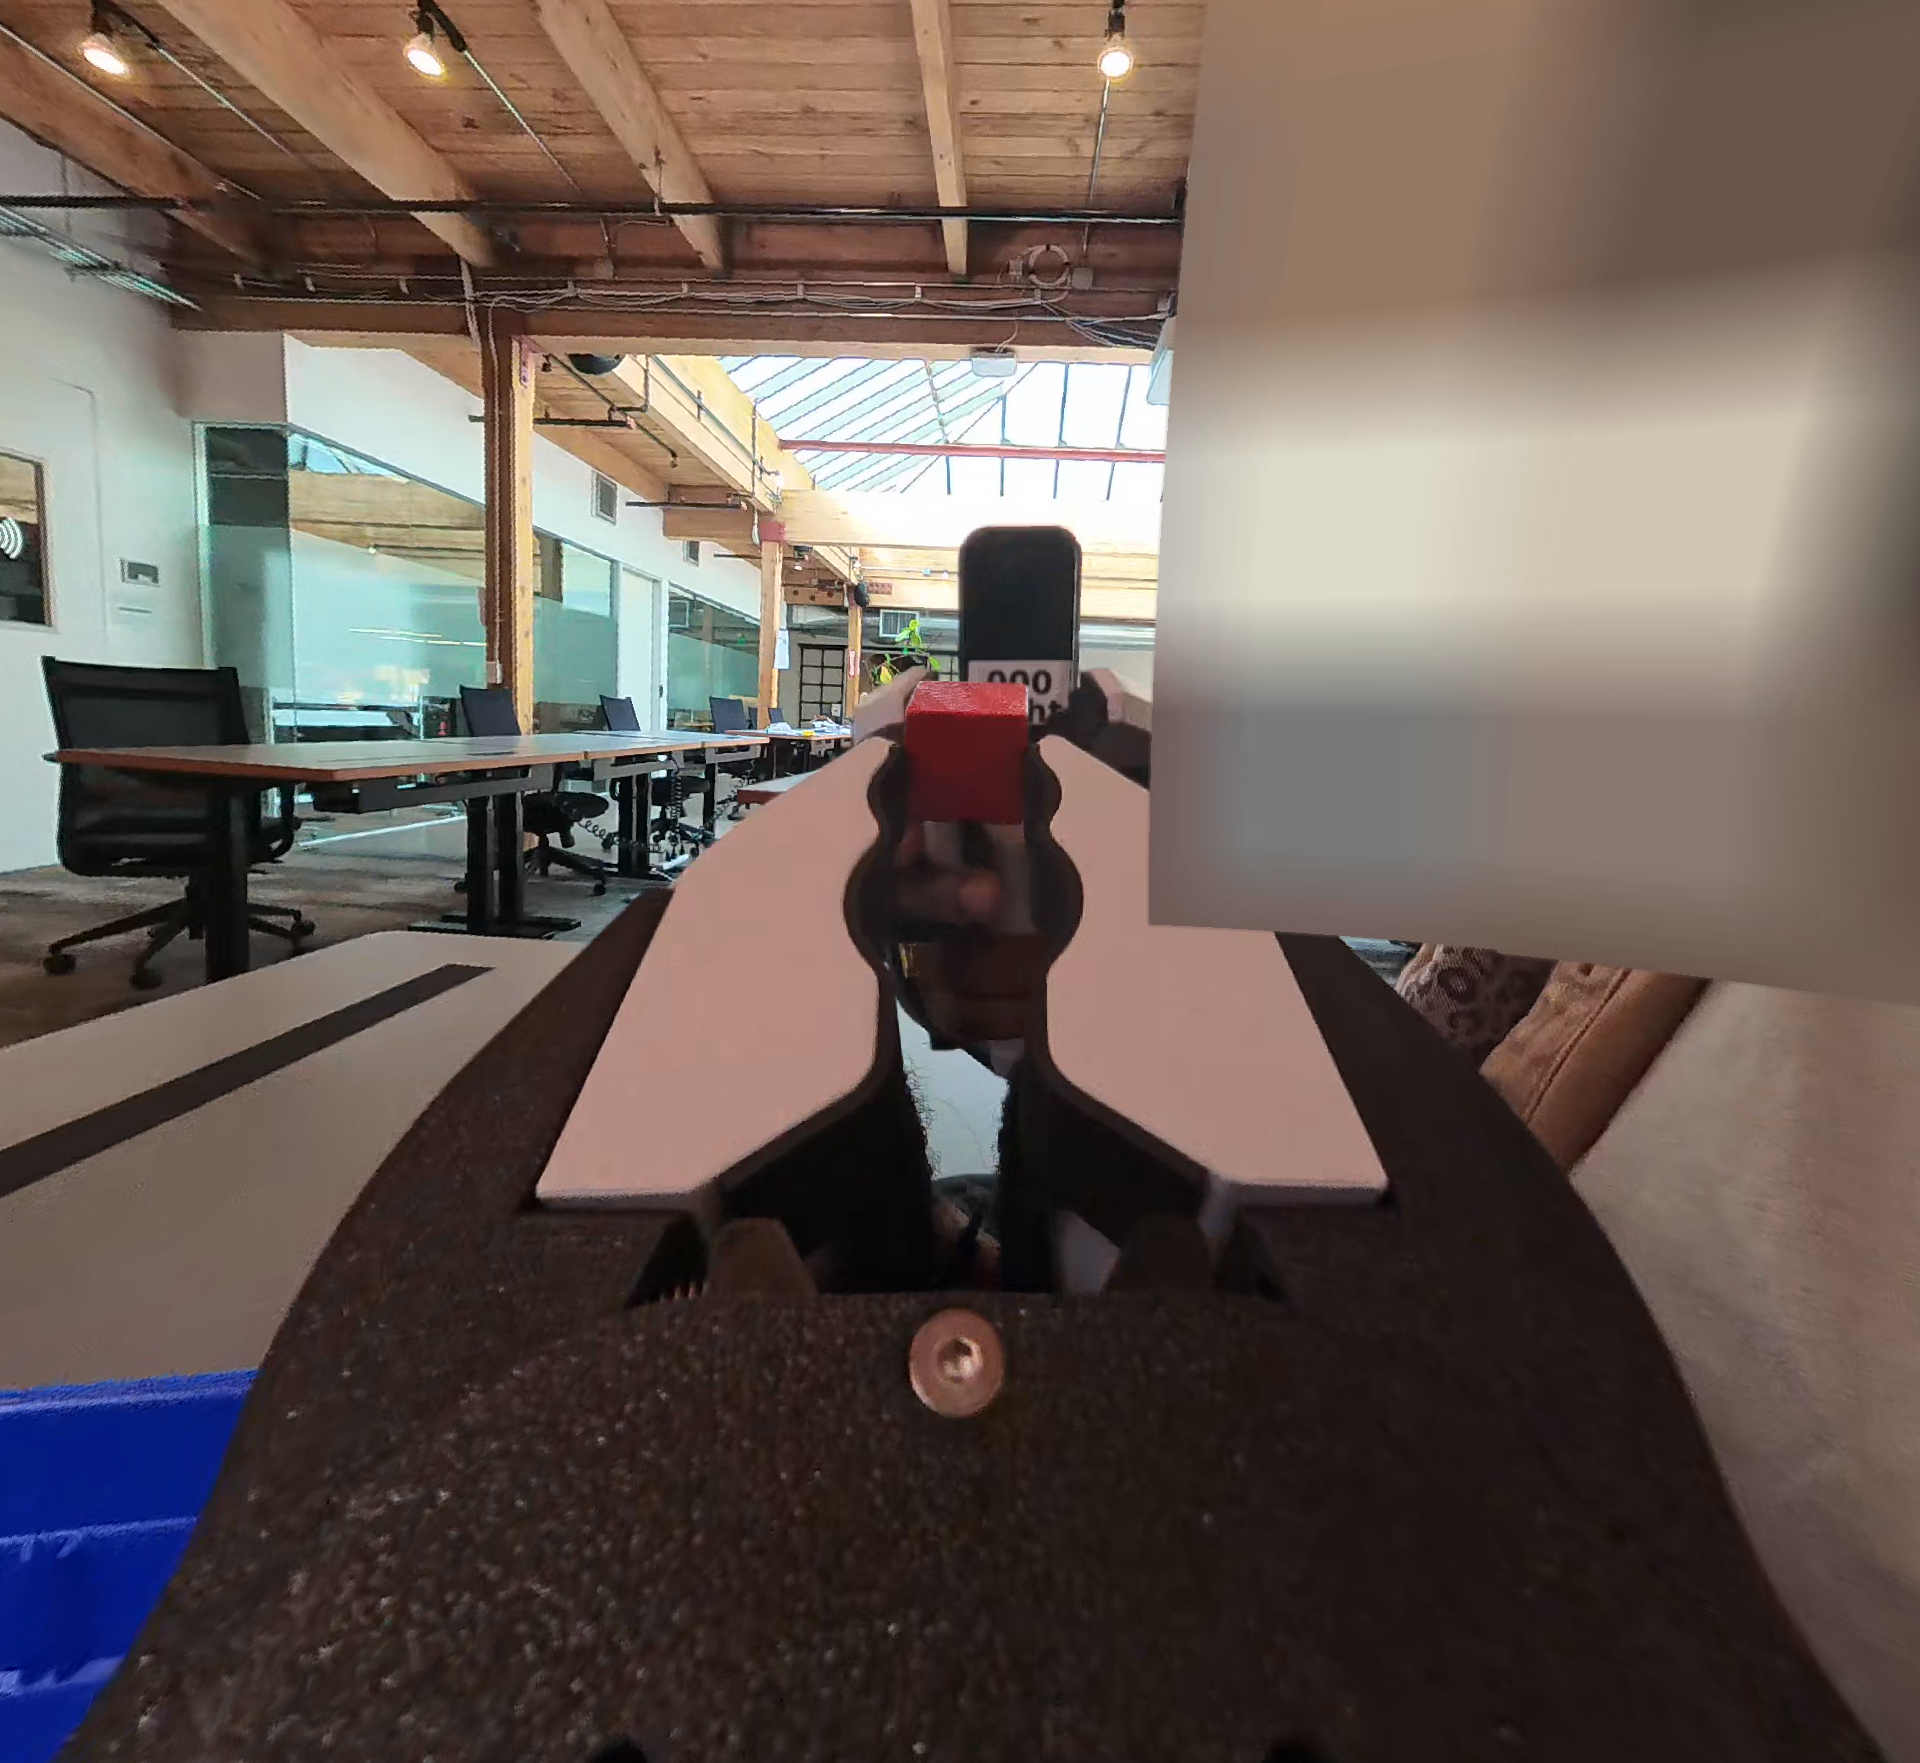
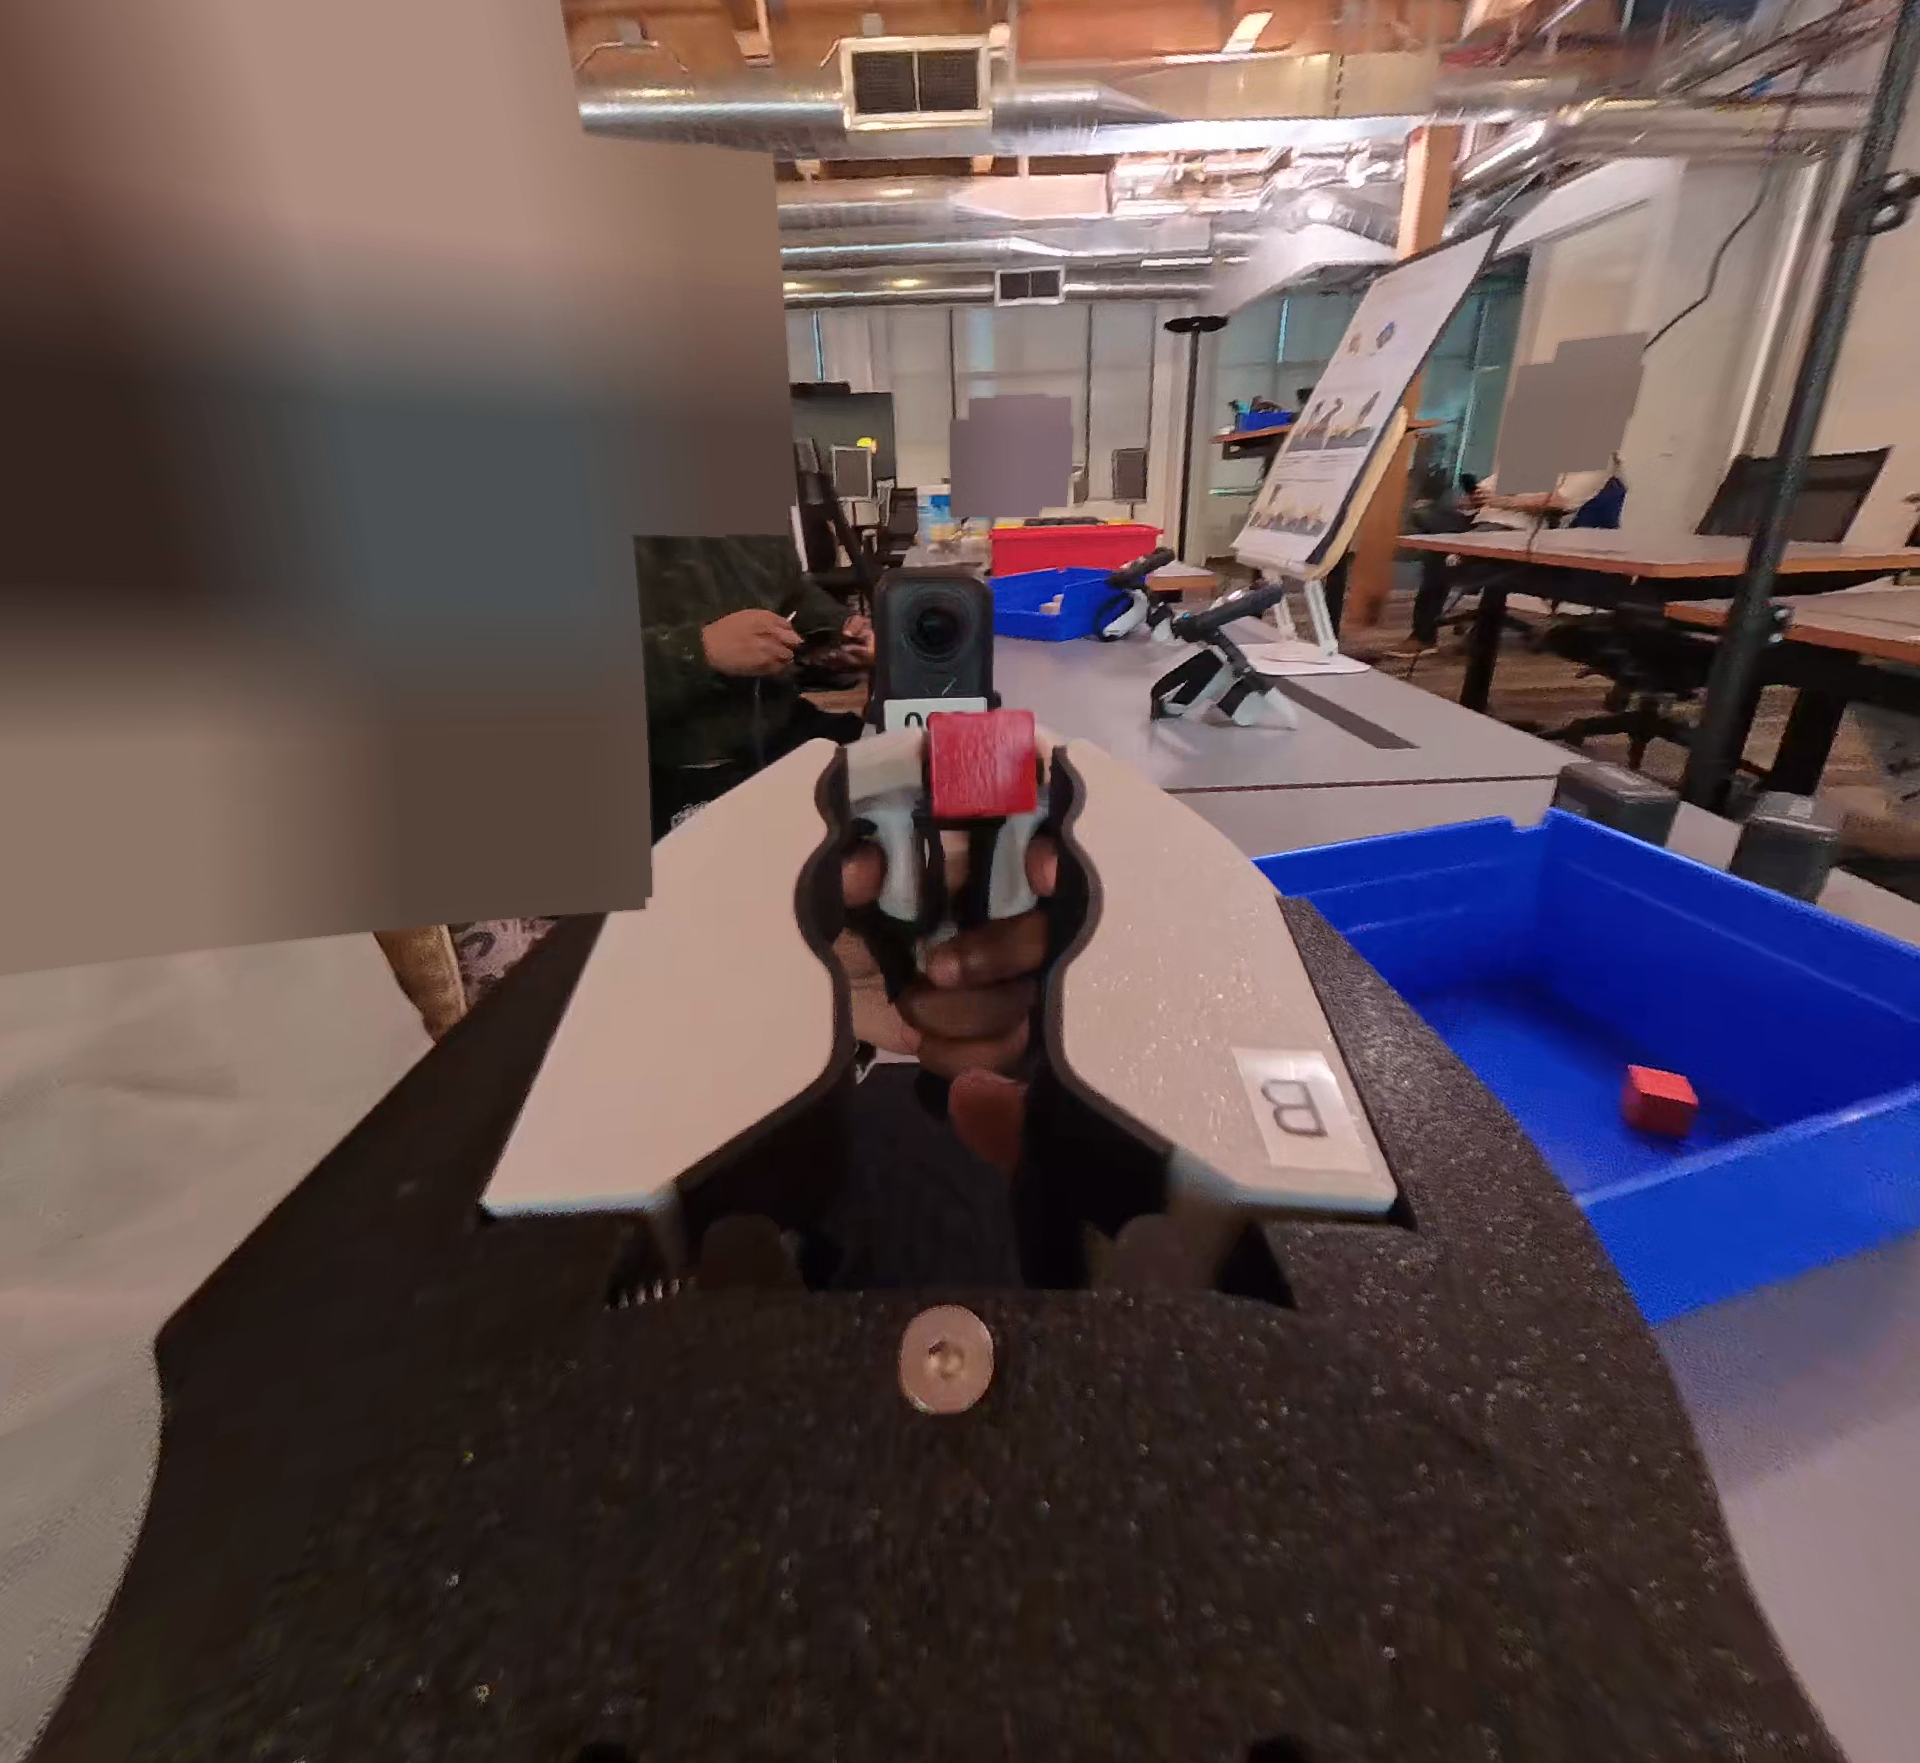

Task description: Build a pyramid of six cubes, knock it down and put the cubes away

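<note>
Nearest the left wrist camera, the left claw (image 1: pixel 966 763) is being held level above the pale surface (image 1: pixel 156 1142). Its two fingers are being pressed in on a red cube (image 1: pixel 966 757), which is being pinched right at the tips. A corner of the blue bin (image 1: pixel 94 1505) is showing low at the edge of this view. Just past the cube, the right gripper (image 1: pixel 1018 612) is being pointed straight back at the left one, nose to nose.

In the right wrist view, the right claw (image 2: pixel 951 778) is being kept narrowly parted. The red cube (image 2: pixel 982 763) is sitting at its tips, slightly tilted. The gap is wider than the cube, and on one side a pale finger of the left gripper (image 2: pixel 883 778) is showing through. Whether this claw is gripping the cube cannot be told. Behind the cube, the left gripper is being held by a hand (image 2: pixel 977 986) wrapped around its handle.

Off to the side, the blue bin (image 2: pixel 1558 882) is resting on the grey surface (image 2: pixel 1766 1505), and a second red cube (image 2: pixel 1659 1100) is lying alone on its floor, well apart from the claws.

Farther back, two spare grippers (image 2: pixel 1216 664) are lying on a long grey table, with a smaller blue tray (image 2: pixel 1039 607) and a red bin (image 2: pixel 1070 550) behind them. A seated person (image 2: pixel 727 653) is being glimpsed beside that table. In the left wrist view, office chairs (image 1: pixel 145 778) and wooden desks (image 1: pixel 364 757) are lining the far room.
</note>
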Tool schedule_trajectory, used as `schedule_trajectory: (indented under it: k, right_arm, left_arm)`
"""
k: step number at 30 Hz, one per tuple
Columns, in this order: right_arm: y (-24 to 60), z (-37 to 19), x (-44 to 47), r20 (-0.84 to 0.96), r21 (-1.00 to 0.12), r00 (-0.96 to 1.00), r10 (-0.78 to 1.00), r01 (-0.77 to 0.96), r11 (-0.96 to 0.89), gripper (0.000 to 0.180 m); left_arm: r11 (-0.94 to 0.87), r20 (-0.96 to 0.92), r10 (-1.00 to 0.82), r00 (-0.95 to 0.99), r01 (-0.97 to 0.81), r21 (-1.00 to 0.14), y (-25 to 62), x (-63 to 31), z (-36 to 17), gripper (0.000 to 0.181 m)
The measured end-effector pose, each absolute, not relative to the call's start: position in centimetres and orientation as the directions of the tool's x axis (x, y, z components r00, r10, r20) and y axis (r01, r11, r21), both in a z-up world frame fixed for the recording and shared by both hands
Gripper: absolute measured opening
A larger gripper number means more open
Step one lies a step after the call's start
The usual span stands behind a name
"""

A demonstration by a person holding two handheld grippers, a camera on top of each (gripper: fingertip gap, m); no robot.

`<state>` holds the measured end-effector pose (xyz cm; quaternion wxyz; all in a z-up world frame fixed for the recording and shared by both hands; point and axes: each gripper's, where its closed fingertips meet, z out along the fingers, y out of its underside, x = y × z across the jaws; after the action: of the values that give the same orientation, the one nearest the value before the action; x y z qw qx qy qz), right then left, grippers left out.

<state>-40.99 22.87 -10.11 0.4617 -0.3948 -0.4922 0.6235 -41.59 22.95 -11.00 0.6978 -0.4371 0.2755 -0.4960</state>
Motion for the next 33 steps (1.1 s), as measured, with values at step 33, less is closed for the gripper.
schedule_trajectory:
  k: [33]
  right_arm:
    - [34.9,-30.8,-30.2,0.022,-0.356,-0.250,0.968,0.903,0.241,0.021]
  left_arm:
    - [-0.393,0.009,-0.727,0.686,-0.406,-0.825,24.0,-44.5,-24.6,0.037]
